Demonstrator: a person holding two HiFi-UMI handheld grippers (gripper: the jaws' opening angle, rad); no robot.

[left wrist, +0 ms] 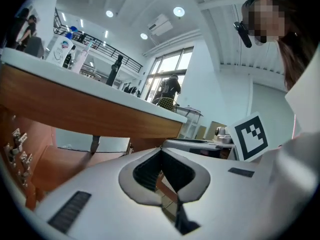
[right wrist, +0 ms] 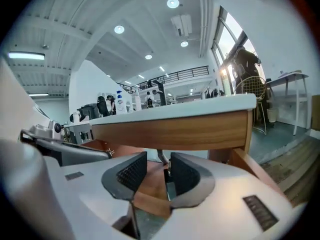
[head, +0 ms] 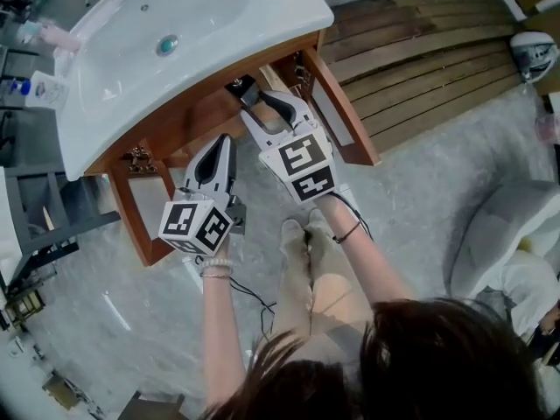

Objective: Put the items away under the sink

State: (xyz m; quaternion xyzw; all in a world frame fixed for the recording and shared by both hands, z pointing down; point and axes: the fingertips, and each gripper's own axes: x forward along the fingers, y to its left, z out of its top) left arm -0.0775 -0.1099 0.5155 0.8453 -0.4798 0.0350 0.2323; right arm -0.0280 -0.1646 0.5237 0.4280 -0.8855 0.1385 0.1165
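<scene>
Left gripper (head: pixel 225 140) jaws pressed together, empty; right gripper (head: pixel 252 97) jaws spread, empty, at open wooden vanity cabinet (head: pixel 188 119) under sink (head: pixel 206 33).

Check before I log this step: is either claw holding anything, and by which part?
Nothing is held. The left claw is shut and empty; the right claw is open and empty.

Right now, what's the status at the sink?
Left gripper shut, empty; right gripper open, empty. Bottles up on the sink, not stowed. Cabinet doors open.
</scene>
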